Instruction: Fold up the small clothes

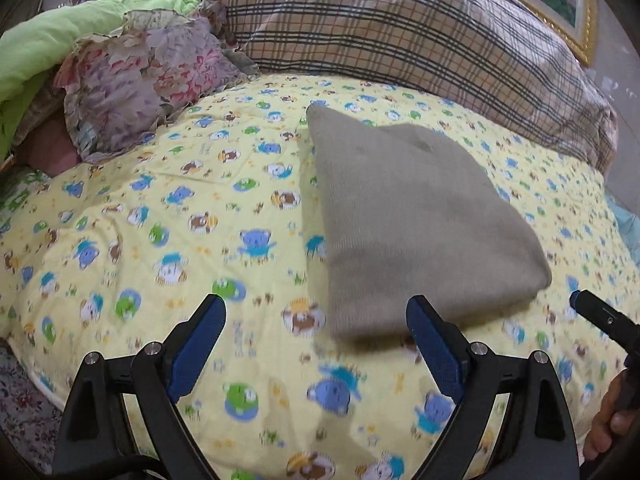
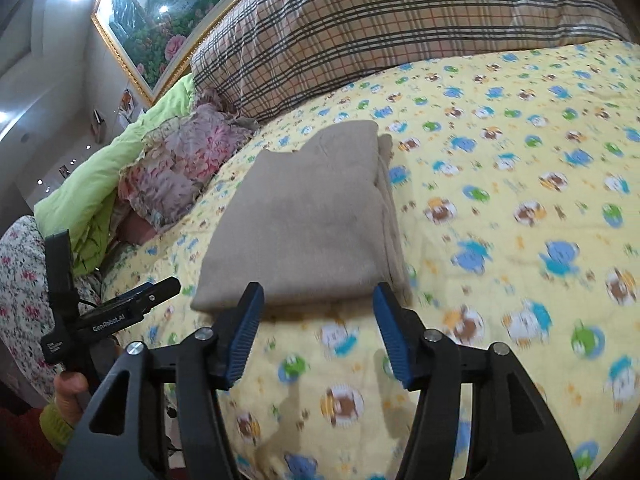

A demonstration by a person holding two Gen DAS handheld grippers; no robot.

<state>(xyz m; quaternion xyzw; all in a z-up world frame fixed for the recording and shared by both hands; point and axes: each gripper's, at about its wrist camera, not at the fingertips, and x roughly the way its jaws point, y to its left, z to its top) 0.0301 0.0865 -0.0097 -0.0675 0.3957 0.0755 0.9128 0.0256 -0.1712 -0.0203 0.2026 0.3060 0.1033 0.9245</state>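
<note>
Folded beige garment (image 2: 304,220) lies just beyond both grippers' parted fingers (image 2: 248,332).

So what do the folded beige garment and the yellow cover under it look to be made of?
Folded beige garment: looks like a soft fine knit, matte; faint ribbed texture and thick rounded fold edges suggest wool or a blend, uncertain. Yellow cover: looks like printed cotton quilting, matte; shallow stitched puckers and cartoon-animal print.

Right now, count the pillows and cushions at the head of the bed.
2. The large plaid pillow lies along the back, past the folded beige garment. The smaller floral cushion sits left of it, against the green quilt. More may be hidden beneath.
</note>
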